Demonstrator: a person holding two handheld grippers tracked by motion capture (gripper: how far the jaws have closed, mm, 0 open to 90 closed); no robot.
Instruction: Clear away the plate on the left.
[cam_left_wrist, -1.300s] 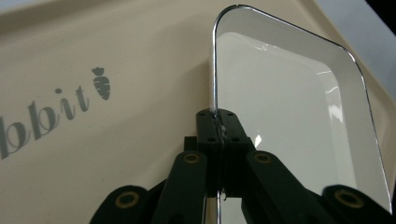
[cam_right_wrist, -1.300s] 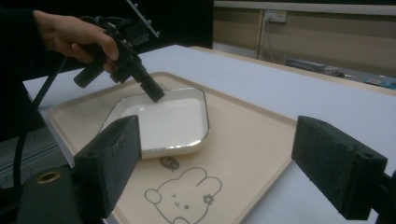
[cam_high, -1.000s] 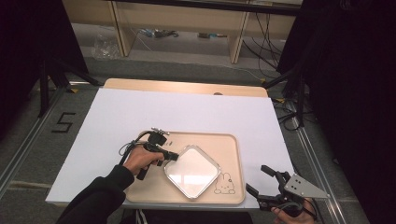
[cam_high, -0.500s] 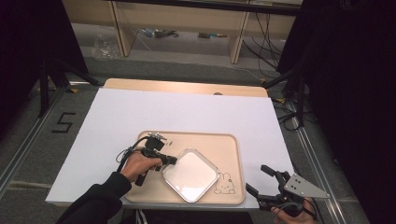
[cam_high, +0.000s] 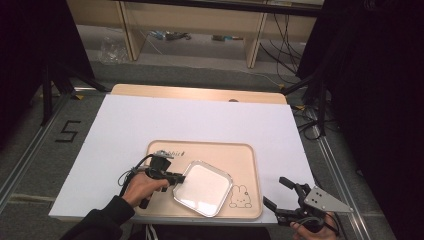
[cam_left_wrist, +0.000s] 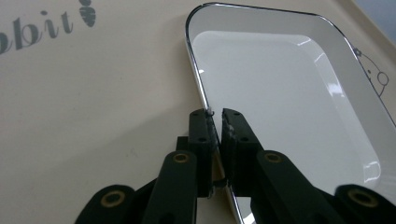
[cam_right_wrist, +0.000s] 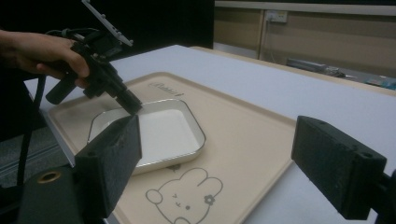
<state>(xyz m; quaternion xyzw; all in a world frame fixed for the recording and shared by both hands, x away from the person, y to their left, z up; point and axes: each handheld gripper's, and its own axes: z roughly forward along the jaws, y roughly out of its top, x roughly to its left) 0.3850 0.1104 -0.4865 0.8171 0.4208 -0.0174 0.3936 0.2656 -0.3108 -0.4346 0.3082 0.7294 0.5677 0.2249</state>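
Note:
A white square plate (cam_high: 205, 187) with a shiny metal rim lies inside the beige rabbit tray (cam_high: 200, 146). My left gripper (cam_high: 179, 179) is at the plate's left rim. In the left gripper view the rim of the plate (cam_left_wrist: 280, 93) runs between the fingertips of the left gripper (cam_left_wrist: 218, 114). The jaws have just been opening, and a thin slit shows between the pads. My right gripper (cam_high: 280, 197) hovers open off the tray's near right corner, nothing between its fingers. From the right gripper view (cam_right_wrist: 217, 158), the left gripper (cam_right_wrist: 133, 106) points down onto the plate (cam_right_wrist: 159, 128).
The tray (cam_right_wrist: 243, 140) sits on a white sheet (cam_high: 200, 120) covering the table. A rabbit drawing (cam_high: 241, 196) marks the tray's near right corner. Cables and shelving (cam_high: 200, 30) lie on the floor beyond the far edge.
The left hand has drawn back a little toward the near edge of the table, and the plate has shifted slightly with it. The right gripper has stayed put.

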